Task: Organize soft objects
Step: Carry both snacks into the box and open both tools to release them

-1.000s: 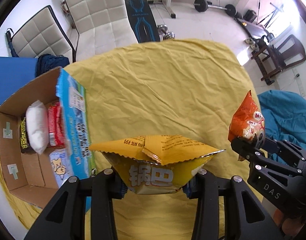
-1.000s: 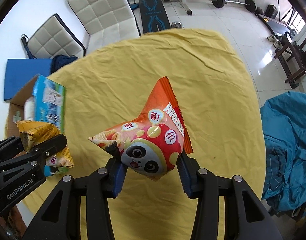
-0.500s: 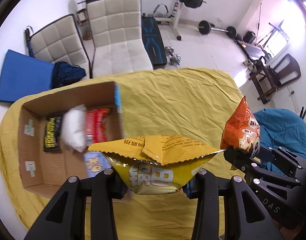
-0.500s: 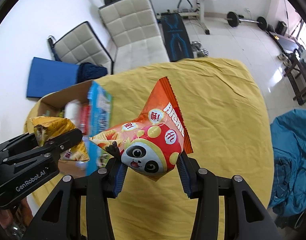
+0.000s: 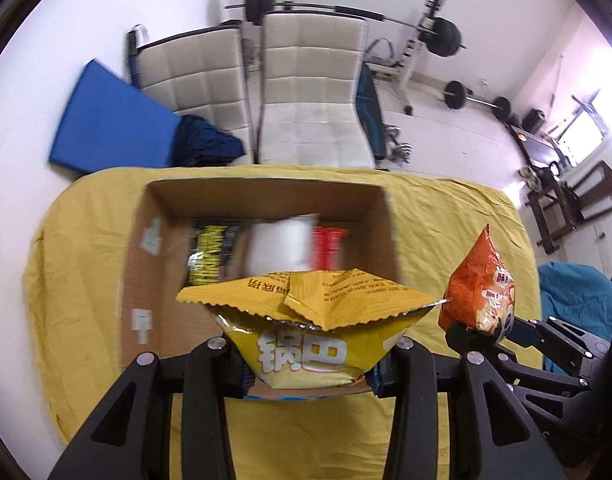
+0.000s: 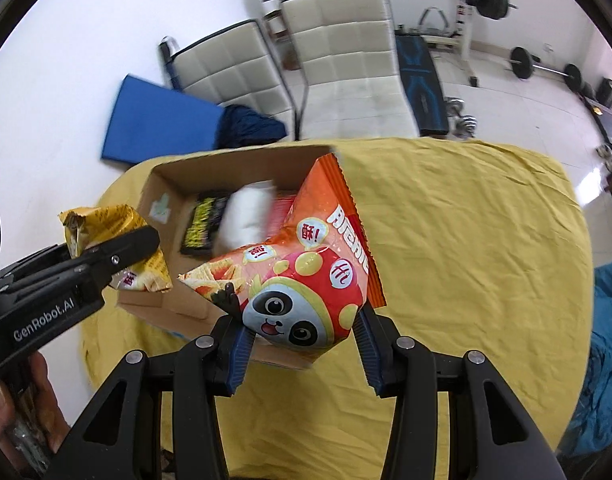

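Yellow-draped bench (image 5: 446, 216) carries a cardboard box (image 5: 266, 196); left tongs (image 5: 306, 364) clench a yellow snack bag (image 5: 306, 320), right tongs (image 6: 302, 340) an orange panda snack bag (image 6: 306, 280).

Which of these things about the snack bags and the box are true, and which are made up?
1. The left gripper is holding a yellow bag. True.
2. The right gripper is empty. False: it is shut on an orange panda bag.
3. The cardboard box has nothing in it. False: a white packet, a red packet and a black and yellow packet lie inside.
4. The box sits on a yellow cloth. True.
5. Both bags are already in the box. False: both are held above it.
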Tool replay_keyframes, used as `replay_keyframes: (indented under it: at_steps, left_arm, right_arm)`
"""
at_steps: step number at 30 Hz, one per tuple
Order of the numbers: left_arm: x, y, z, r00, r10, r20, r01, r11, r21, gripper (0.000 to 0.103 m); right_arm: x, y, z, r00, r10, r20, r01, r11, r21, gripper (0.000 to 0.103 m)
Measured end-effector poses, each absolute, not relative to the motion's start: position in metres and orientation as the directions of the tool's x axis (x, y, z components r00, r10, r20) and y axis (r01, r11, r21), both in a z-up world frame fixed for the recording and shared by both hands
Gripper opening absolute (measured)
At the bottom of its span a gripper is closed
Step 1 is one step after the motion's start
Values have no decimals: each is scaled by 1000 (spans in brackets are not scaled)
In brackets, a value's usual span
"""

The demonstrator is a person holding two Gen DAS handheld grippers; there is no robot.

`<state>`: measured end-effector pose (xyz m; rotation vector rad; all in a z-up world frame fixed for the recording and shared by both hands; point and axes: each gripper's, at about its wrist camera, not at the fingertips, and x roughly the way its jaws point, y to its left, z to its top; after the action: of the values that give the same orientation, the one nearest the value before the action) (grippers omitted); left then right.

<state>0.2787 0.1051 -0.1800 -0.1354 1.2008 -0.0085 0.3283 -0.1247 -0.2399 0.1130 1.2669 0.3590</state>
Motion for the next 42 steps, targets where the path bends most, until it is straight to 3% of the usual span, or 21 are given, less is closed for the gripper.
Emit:
replay_keyframes:
  at_steps: [9, 18, 34, 42]
  left_arm:
    - [278, 176, -216, 306, -29, -952, -135, 988, -73, 38]
    - [287, 204, -257, 250, -30, -968, -140, 988, -67, 38]
    - [291, 220, -351, 48, -113, -992, -149, 982, -119, 38]
    - [287, 220, -366, 1, -125, -992, -148, 981, -124, 39]
  right_arm:
    - [329, -26, -259, 192, 352, -916, -287, 913, 290, 48]
    - [337, 37, -318, 109, 343, -933, -311, 903, 296, 48]
    - [345, 63, -414, -23, 307, -952, -273, 914, 301, 49]
    - [345, 72, -440, -60, 295, -954, -261, 917, 300, 51]
